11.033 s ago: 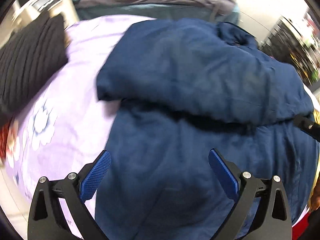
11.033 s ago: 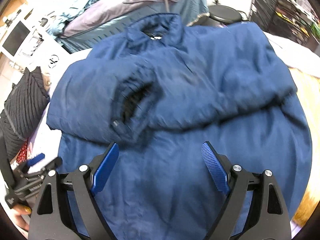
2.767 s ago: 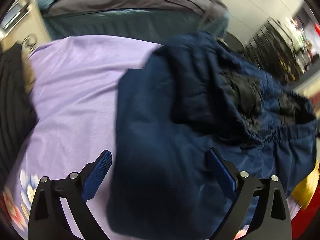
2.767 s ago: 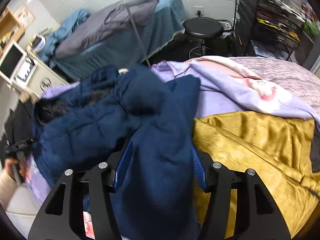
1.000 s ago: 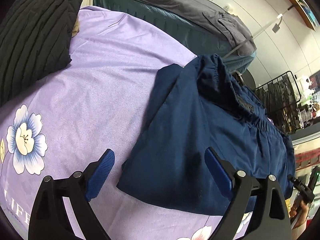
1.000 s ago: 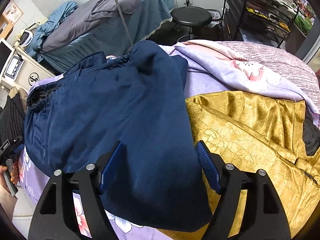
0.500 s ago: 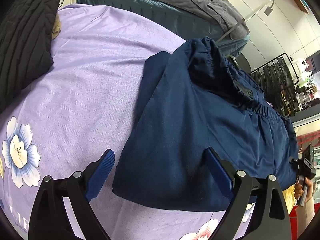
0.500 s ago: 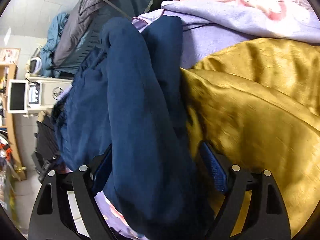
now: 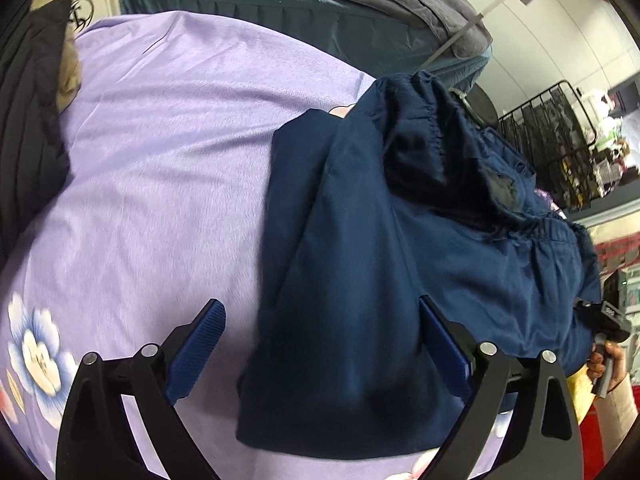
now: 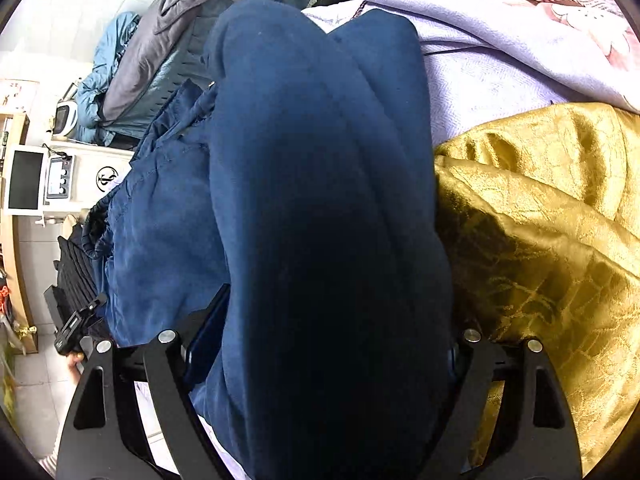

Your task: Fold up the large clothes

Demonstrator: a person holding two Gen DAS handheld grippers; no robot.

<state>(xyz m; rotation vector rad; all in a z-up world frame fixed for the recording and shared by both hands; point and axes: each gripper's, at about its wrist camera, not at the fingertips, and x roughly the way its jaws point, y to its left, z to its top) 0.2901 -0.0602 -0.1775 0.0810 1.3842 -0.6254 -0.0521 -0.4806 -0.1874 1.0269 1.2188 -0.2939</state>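
Note:
A navy padded jacket (image 9: 380, 260) lies folded on the purple flowered bedsheet (image 9: 160, 180). My left gripper (image 9: 320, 350) hovers over its near left corner, jaws opening, blue pads apart. The cloth's edge lies between them, clear of both pads. In the right wrist view the jacket's thick rounded fold (image 10: 320, 200) bulges up between the fingers of my right gripper (image 10: 330, 344) and hides most of both pads. Those jaws stand wide and I see no pinch on the cloth. The right gripper (image 9: 612, 320), held in a hand, shows at the jacket's far end.
A gold satin cloth (image 10: 540, 240) lies right of the jacket, with a lilac blanket (image 10: 500, 40) beyond it. A black pleated cushion (image 9: 28, 120) sits at the sheet's left edge. A teal-covered bed (image 9: 280, 12), a wire rack (image 9: 552, 140) and a white device (image 10: 60, 180) stand beyond.
The right gripper has let go of the jacket, spread and sunk onto it, so the fold now fills its gap. The left gripper has come closer to the near corner and spread slightly.

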